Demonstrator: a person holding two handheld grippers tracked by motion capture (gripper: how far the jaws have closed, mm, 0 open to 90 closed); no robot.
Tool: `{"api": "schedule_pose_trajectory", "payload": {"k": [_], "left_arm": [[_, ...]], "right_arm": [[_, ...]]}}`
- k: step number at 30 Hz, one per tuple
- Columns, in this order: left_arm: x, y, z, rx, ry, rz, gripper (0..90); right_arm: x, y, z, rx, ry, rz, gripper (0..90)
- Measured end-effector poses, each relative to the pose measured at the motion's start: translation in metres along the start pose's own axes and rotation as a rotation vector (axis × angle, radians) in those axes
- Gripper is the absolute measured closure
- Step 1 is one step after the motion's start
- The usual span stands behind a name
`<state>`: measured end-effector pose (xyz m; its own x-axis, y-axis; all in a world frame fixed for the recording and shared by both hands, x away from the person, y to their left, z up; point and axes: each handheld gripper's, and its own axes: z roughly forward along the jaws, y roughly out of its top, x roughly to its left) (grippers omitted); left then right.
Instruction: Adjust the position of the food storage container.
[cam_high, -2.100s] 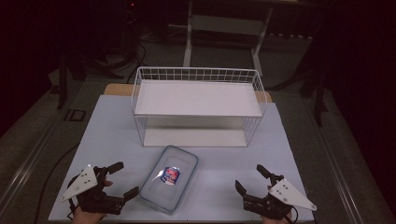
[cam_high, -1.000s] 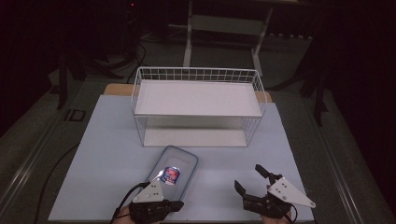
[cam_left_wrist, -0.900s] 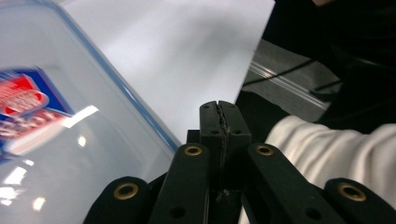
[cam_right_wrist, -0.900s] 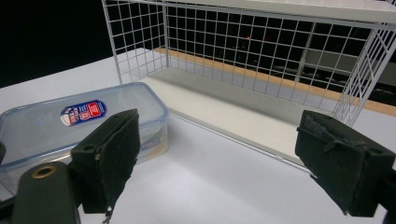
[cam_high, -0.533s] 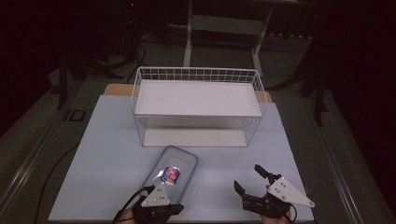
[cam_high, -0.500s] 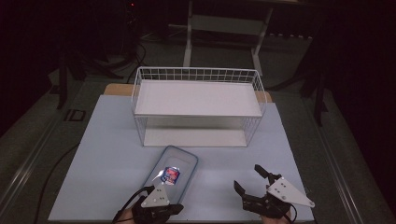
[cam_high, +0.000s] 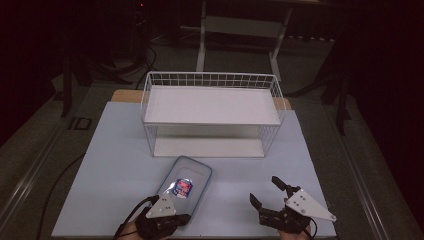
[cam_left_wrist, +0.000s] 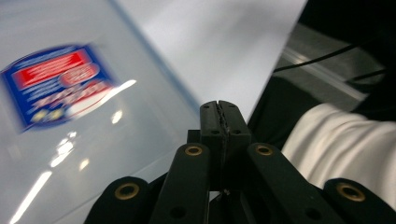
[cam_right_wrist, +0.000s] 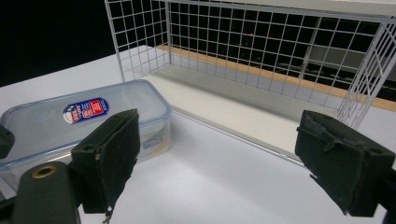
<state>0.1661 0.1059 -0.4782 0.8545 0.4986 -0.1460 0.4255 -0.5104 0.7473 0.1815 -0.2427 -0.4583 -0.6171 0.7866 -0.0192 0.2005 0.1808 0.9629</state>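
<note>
A clear plastic container with a blue-rimmed lid and a red-and-blue label lies flat on the table in front of the rack. My left gripper sits at its near end, above the lid's edge. In the left gripper view the jaws are pressed together with nothing visible between them, and the blurred label lies to their left. My right gripper rests open near the table's front right. In the right gripper view its wide-apart pads frame the container at left.
A white two-level wire rack stands at the middle back of the pale table; its lower shelf faces me. A white sleeve shows beside the left jaws. Dark floor and cables surround the table.
My left gripper moved from the front left corner rightwards to the container's near end, and its jaws went from open to shut. The right gripper and container stayed put.
</note>
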Motion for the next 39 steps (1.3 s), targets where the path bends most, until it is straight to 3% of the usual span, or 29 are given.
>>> {"api": "schedule_pose_trajectory", "payload": {"k": [2, 9, 15, 27, 31, 32, 35, 36, 38, 39], "left_arm": [[-0.005, 0.003, 0.009, 0.019, -0.024, 0.010, 89.5], [-0.010, 0.002, 0.021, 0.073, -0.017, 0.015, 89.6], [-0.007, -0.002, 0.015, 0.098, 0.010, 0.003, 89.5], [0.011, -0.018, -0.005, 0.063, 0.084, -0.079, 89.4], [0.012, -0.023, -0.022, 0.024, 0.084, -0.077, 89.4], [0.014, -0.025, -0.028, 0.014, 0.101, -0.086, 89.4], [0.024, -0.034, -0.050, -0.013, 0.164, -0.130, 89.4], [0.024, -0.034, -0.050, -0.013, 0.164, -0.130, 89.3], [0.038, -0.049, -0.072, -0.037, 0.218, -0.211, 89.4], [0.038, -0.049, -0.072, -0.037, 0.218, -0.211, 89.4]], "right_arm": [[0.001, 0.000, 0.000, 0.000, 0.003, -0.004, 13.8], [0.000, 0.000, -0.001, -0.002, 0.003, -0.002, 13.8], [0.000, 0.000, -0.001, -0.004, 0.006, 0.000, 13.8], [0.000, 0.000, 0.000, 0.001, 0.016, 0.003, 13.9], [0.000, 0.000, 0.000, -0.003, 0.017, 0.001, 13.9], [0.000, 0.000, 0.000, -0.005, 0.018, 0.001, 13.9], [0.000, -0.001, 0.001, -0.001, 0.021, 0.008, 13.9], [0.000, -0.001, 0.001, -0.001, 0.021, 0.008, 13.9], [0.001, -0.001, 0.002, 0.003, 0.026, 0.004, 13.9], [0.001, -0.001, 0.002, 0.003, 0.026, 0.004, 13.9]]}}
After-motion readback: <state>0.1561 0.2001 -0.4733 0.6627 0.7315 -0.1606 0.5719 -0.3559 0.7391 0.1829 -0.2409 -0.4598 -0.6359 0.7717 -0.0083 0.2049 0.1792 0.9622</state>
